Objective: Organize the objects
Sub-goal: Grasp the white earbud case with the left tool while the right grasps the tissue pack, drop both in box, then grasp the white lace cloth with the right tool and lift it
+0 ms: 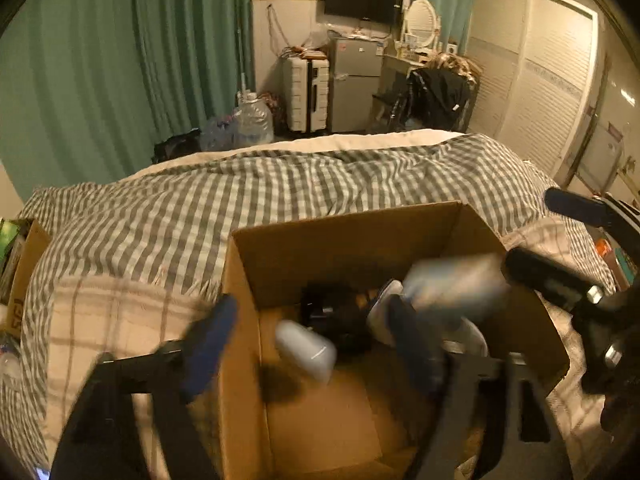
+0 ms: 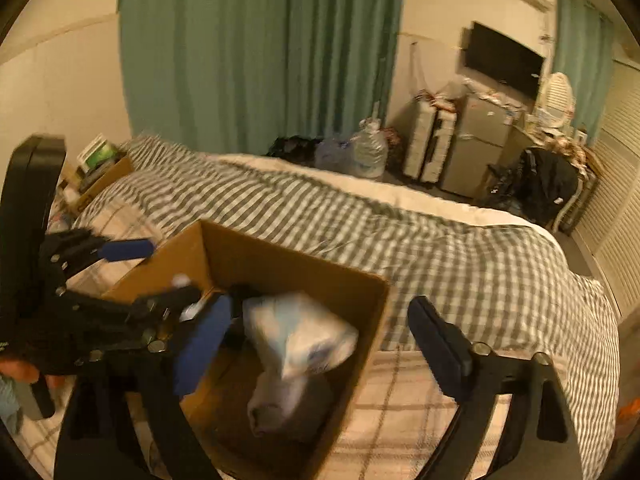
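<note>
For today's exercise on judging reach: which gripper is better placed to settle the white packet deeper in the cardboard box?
Probably the right gripper: its open jaws frame the white packet inside the cardboard box. The left gripper straddles the box's near wall.

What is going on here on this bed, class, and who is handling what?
A person holds a two-finger gripper in each hand over an open cardboard box that sits on a checked bedspread. Both the left gripper and the right gripper stand open, gripping nothing. A blurred white packet and a pale bottle are inside the box, along with darker items too blurred to identify.
</note>
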{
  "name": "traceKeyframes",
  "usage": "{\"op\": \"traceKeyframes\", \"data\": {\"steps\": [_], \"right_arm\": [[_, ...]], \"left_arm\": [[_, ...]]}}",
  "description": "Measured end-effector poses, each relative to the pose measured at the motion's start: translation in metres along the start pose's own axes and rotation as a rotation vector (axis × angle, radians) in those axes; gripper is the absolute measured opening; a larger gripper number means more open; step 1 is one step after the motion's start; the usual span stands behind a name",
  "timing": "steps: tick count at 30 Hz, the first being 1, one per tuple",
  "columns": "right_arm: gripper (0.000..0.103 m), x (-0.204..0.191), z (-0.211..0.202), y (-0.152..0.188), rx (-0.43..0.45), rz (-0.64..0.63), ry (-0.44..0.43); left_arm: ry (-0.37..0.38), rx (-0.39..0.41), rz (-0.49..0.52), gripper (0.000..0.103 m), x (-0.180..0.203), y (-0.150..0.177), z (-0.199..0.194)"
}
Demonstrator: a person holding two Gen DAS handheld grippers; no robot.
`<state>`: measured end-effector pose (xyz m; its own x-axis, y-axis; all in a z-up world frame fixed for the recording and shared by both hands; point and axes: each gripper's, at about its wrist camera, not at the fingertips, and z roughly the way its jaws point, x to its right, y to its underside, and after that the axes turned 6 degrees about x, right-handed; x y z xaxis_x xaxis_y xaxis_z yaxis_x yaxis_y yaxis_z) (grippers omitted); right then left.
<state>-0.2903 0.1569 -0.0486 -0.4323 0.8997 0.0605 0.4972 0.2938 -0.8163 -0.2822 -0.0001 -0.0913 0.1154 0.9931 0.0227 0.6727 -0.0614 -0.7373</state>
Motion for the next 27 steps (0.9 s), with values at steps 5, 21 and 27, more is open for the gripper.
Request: {"op": "traceKeyframes", "data": {"steps": [5,21,27], "right_arm": [[0.091,0.01,-0.045,-0.008,0.022,0.035,0.002],[0.093,-0.041,-0.247,0.029,0.113,-0.082,0.095],[0.093,-0.067,-0.231,0.086,0.022,-0.048,0.04]], "left_arm": [[-0.027,0.036,-0.013,0.092,-0.002,-0.001,-0.042],[-0.095,0.137,0.029,0.103,0.02,0.069,-0.192],[-0.122,0.102,0.027,0.103,0.022,0.129,-0.193]]}}
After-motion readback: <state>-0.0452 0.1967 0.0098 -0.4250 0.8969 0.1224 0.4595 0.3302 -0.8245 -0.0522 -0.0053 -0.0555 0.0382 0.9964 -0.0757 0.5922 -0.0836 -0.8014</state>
